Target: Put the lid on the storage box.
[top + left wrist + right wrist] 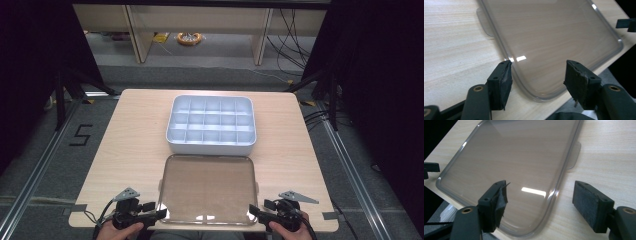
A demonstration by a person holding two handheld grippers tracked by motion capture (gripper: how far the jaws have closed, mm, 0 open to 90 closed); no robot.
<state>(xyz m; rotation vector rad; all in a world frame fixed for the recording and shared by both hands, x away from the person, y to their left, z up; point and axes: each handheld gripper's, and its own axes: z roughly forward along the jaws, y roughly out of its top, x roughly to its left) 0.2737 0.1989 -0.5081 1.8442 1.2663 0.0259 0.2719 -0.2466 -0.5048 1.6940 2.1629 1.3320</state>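
lying flat at the near edge of the pale wooden table, a clear smoky plastic lid with rounded corners, just in front of the white plastic organiser box with a grid of small compartments; lid and box apart, a strip of bare wood between them; box open on top, every visible compartment empty; probably the lid for that box, judging by the matching outline.

flanking the lid's near corners, the left gripper at the near-left corner and the right gripper at the near-right; both held low and pointed inward, seemingly to take the lid from two sides at once.

seen along the left gripper: jaws spread wide, holding nothing, the lid's rounded corner between them; same for the right gripper, jaws wide apart, empty, the lid's rim running between them.

not yet gripped; small side tab on the lid resting on the wood.
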